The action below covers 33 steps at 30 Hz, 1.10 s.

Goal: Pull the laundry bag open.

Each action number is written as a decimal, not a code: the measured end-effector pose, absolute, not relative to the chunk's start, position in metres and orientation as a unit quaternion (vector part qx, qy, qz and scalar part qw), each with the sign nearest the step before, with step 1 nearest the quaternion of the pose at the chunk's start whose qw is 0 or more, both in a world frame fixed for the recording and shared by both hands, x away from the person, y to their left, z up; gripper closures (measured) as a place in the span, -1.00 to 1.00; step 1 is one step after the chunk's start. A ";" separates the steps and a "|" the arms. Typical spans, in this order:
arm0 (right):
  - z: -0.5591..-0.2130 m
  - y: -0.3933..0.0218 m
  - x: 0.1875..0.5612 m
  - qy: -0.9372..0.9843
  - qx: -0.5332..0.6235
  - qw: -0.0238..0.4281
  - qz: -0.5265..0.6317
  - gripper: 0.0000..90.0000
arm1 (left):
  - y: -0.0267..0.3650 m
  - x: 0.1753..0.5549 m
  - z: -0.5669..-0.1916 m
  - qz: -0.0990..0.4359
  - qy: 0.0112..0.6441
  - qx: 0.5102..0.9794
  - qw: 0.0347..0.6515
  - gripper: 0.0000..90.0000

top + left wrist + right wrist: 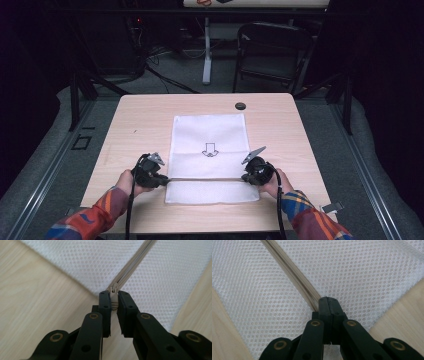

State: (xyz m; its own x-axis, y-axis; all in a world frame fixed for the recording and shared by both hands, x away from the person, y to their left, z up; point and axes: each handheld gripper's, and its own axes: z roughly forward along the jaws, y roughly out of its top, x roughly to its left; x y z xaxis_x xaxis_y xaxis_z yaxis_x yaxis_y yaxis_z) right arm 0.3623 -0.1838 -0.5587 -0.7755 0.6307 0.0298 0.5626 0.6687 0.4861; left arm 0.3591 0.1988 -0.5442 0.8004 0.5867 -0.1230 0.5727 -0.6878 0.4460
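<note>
White mesh bag (209,145) lies flat in the middle of the wooden table (135,125), an arrow mark printed on its upper panel. A zipper (207,178) runs across the bag near the person's edge.

Left gripper (161,178) sits at the bag's left end of the zipper. In the left gripper view its jaws are nearly closed around the small zipper pull (113,290), with the tab between the pads; looks like a grip on it, a slight gap still visible lower down. Right gripper (246,177) is at the bag's right end of the zipper. In the right gripper view the right gripper (329,300) has jaws fully together, pinching the mesh and zipper tape right where the zipper (292,272) ends.

Step in hand, as I read it: starting to unzip, one end anchored, pull grasped. Next move probably calls for the left gripper to drag the pull along the zipper toward the right gripper, keeping the fabric taut and low so the mesh doesn't bunch or the tab slip out.

Beyond the bag, a small dark round object (240,105) sits near the table's far edge. Past the table: dark room, a folding chair (272,50), a white table leg (207,47), cables on a grey floor.
</note>
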 end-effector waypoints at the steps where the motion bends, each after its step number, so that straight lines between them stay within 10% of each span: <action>1: -0.559 -0.184 0.362 0.911 0.327 0.070 0.241 1.00 | 0.202 0.359 -0.544 0.015 0.317 0.918 0.238 0.82; 16: -0.557 -0.181 0.362 0.920 0.308 0.078 0.229 0.98 | 0.203 0.357 -0.544 0.012 0.323 0.916 0.238 0.77; 22: -0.539 -0.176 0.355 0.919 0.290 0.122 0.238 0.48 | 0.205 0.356 -0.538 0.026 0.329 0.913 0.238 0.04; 33: -0.515 -0.227 0.348 0.888 0.366 0.129 0.247 -0.67 | 0.226 0.349 -0.525 0.063 0.376 0.889 0.254 -0.58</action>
State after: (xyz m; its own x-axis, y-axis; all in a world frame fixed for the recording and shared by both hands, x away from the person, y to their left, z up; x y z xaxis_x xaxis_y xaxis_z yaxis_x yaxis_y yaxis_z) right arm 0.3476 -0.2268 -0.5150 -0.6982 0.7143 -0.0480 0.5870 0.6095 0.5329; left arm 0.3487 0.2259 -0.5252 0.7101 0.6997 -0.0792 0.6357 -0.5886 0.4994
